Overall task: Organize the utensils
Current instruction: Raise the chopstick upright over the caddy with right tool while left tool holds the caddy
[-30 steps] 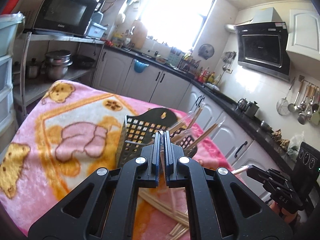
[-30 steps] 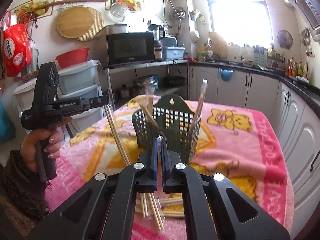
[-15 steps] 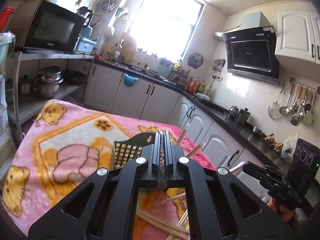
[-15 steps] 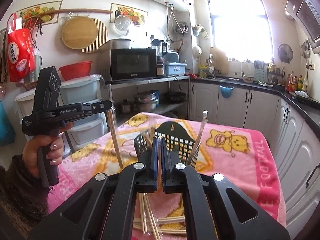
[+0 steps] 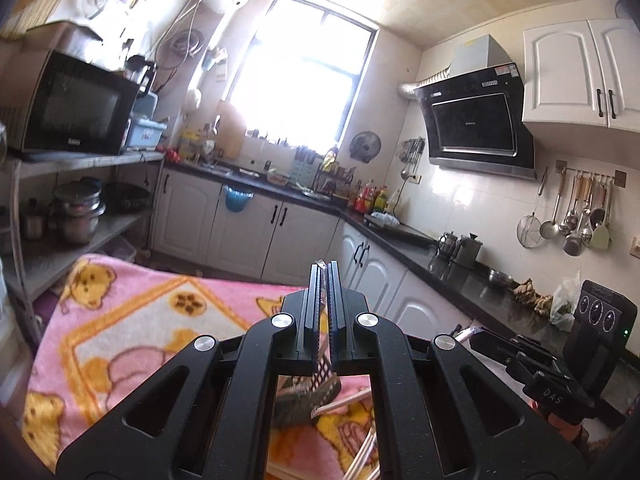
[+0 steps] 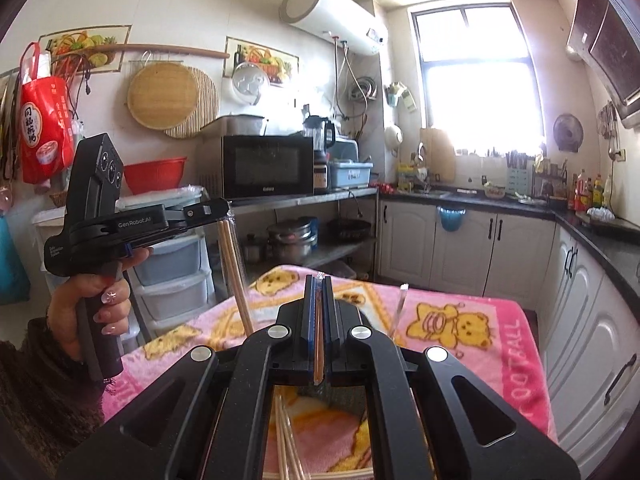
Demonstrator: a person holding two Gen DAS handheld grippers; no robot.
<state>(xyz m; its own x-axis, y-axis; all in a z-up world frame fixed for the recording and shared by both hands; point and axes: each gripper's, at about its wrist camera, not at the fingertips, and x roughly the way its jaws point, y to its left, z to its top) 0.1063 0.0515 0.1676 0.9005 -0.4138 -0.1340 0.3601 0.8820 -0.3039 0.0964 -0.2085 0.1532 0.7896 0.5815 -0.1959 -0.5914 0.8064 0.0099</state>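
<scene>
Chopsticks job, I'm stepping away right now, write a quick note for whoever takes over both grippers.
Left gripper: shut on a wrapped chopstick pair, hanging down.
Right gripper: shut on another chopstick pair.
Utensil basket: on the pink blanket, below both grippers, some chopsticks already in it.
Left to do: drop both pairs in, then collect the loose chopsticks on the blanket.
</scene>
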